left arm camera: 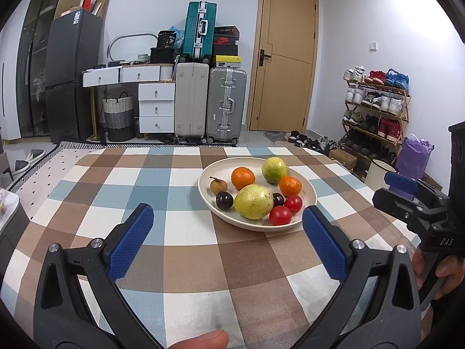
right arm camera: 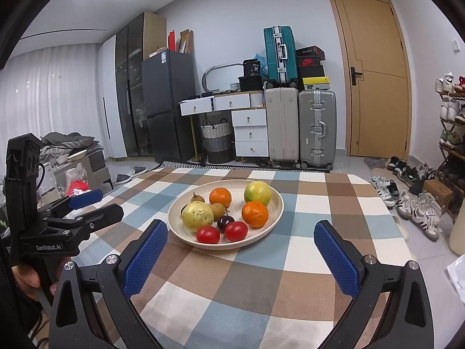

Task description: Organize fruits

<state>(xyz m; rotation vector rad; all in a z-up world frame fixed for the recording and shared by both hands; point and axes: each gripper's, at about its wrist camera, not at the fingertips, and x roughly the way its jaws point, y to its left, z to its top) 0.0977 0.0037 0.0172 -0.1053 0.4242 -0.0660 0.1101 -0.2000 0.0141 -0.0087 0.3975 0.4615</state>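
Checked table (left arm camera: 186,250), one plate (left arm camera: 209,200), two oranges (left arm camera: 243,178), two tomatoes (left arm camera: 280,215)

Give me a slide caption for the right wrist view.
Open right gripper faces a plate of mixed fruit on a checked tablecloth.

Bench (left arm camera: 189,250) bare near and left of the plate (left arm camera: 308,187). Fruits crowd the plate. Right hand-held gripper (left arm camera: 407,195) stands at the plate's right.
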